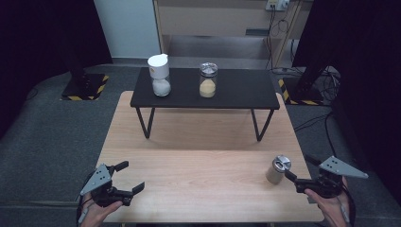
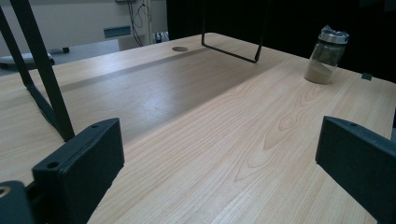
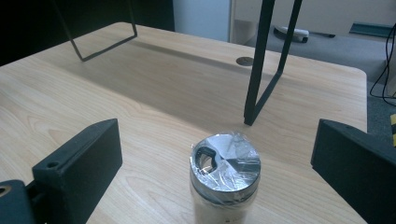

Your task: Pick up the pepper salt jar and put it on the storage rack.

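Note:
A small glass jar with a silver shaker lid stands on the wooden table near its front right corner. It appears close in the right gripper view, between and just ahead of the wide-apart jaws, untouched. My right gripper is open just right of the jar. My left gripper is open at the front left, empty; its view shows the same jar far across the table. On the black shelf stand a white-lidded jar and a jar of yellowish powder.
The black shelf stands on thin metal legs across the back half of the table; one leg rises just beyond the shaker jar. A cable hole is in the tabletop. Grey floor and dark curtains surround the table.

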`<action>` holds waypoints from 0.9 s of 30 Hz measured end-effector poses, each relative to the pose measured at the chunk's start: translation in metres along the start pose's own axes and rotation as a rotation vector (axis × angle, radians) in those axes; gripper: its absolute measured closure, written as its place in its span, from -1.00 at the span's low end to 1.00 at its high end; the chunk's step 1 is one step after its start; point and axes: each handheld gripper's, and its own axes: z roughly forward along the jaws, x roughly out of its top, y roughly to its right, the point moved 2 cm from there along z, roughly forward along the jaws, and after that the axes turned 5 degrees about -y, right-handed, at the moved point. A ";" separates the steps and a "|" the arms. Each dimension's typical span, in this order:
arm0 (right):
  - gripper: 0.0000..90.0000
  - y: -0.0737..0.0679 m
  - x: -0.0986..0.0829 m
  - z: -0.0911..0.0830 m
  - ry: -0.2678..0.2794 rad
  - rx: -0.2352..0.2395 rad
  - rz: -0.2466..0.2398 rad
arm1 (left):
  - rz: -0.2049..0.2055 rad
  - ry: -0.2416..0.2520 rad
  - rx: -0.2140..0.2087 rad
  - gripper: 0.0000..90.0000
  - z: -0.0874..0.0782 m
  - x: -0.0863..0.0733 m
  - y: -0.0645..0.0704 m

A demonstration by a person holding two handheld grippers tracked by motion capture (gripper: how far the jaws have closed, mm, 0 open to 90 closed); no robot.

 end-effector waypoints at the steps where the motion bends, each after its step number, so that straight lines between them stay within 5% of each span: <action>1: -0.95 0.001 0.000 0.001 -0.002 0.001 0.000 | 0.000 0.000 0.000 -1.00 0.000 0.000 0.000; 27: -0.93 0.012 -0.003 0.035 -0.091 0.012 0.008 | 0.000 0.000 -0.001 -1.00 0.000 0.000 0.000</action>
